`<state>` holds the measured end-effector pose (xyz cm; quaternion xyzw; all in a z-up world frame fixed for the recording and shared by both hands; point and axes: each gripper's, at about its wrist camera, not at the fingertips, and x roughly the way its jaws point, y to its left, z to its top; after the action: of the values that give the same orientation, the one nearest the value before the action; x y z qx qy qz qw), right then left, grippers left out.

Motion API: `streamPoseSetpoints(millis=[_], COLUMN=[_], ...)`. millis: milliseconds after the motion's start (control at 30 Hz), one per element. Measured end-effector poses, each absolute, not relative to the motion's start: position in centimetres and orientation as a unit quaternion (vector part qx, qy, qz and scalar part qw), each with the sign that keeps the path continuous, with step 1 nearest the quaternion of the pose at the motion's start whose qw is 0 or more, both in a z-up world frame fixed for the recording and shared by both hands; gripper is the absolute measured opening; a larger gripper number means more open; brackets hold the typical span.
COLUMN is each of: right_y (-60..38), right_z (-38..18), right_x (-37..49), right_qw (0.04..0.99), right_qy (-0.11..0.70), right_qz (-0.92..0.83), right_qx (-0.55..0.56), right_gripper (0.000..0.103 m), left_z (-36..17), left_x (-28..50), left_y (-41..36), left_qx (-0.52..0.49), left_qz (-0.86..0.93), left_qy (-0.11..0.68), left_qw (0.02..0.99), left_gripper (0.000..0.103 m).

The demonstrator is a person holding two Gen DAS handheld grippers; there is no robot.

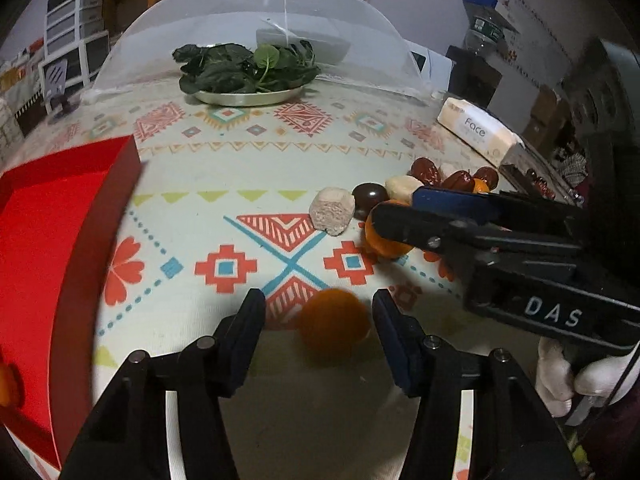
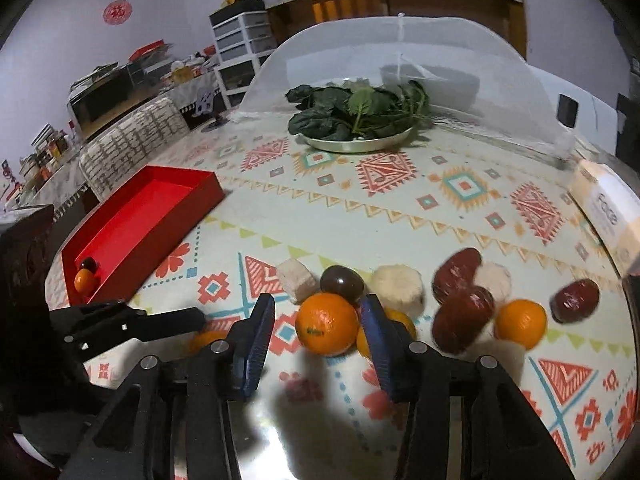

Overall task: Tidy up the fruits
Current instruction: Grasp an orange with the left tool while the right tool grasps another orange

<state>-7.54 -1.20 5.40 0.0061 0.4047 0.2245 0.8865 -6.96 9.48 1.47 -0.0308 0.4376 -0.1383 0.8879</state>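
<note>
A small orange (image 1: 334, 324) lies blurred on the patterned tablecloth between the fingers of my left gripper (image 1: 320, 300). The jaws are open, with a gap on the left side. My right gripper (image 2: 318, 308) straddles another orange (image 2: 326, 322); its right pad is at the peel, its left pad stands off, so it is open. Around that orange lie more oranges (image 2: 520, 324), dark red dates (image 2: 460, 320), a dark round fruit (image 2: 342, 282), white chunks (image 2: 400, 286) and a beige cube (image 2: 296, 278). A red box (image 2: 140, 220) at the left holds a small orange (image 2: 85, 280) and a dark fruit.
A metal plate of green leaves (image 2: 360, 120) sits at the back under a raised white mesh cover (image 2: 460, 52). A tissue pack (image 1: 476, 130) lies along the right table edge. A gloved hand (image 1: 560, 376) holds the right gripper's handle.
</note>
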Motion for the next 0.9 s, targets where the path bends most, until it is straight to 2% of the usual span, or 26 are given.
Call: streamPoseSetpoints(millis=[33,67,333,400,433,467,700,900], right_y=[-0.9,-0.6,1.1,1.4,1.6,1.6,1.3,1.5], right_z=[5.3,5.2,4.6,4.5,4.4,4.4,4.9,7.7], right_x=[-7.3,-7.2,-8.0,-8.2,-8.2,-8.2,-8.7,-9.9], right_qw=[0.885,0.885,0.876,0.878,0.880,0.881,0.885,0.887], right_qy=[0.408,0.410,0.420,0.419,0.418,0.418,0.418,0.403], right_qz=[0.224,0.220,0.229,0.221,0.211,0.209,0.201,0.226], right_qx=[0.000,-0.011,-0.058,-0.069,-0.076,-0.076,-0.036,0.008], right_gripper=[0.049,0.049,0.049,0.045,0.038,0.038,0.036,0.036], left_z=[1.5,1.5,1.6,1.7,1.9,2.1,4.7,7.2], left_x=[-6.9,-7.0,-8.2,-8.6,-8.9,-9.2,-11.1,-11.4], left_y=[9.4,9.4,11.0,11.9,12.6,13.0,17.1,22.6], left_qx=[-0.030,-0.029,-0.056,-0.072,-0.084,-0.090,-0.140,-0.176], left_qz=[-0.139,-0.139,-0.139,-0.130,-0.128,-0.126,-0.106,-0.060], left_qy=[0.437,0.437,0.434,0.432,0.428,0.425,0.384,0.351], left_qw=[0.888,0.888,0.888,0.889,0.890,0.892,0.907,0.918], left_gripper=[0.048,0.032,0.031,0.031,0.031,0.031,0.031,0.031])
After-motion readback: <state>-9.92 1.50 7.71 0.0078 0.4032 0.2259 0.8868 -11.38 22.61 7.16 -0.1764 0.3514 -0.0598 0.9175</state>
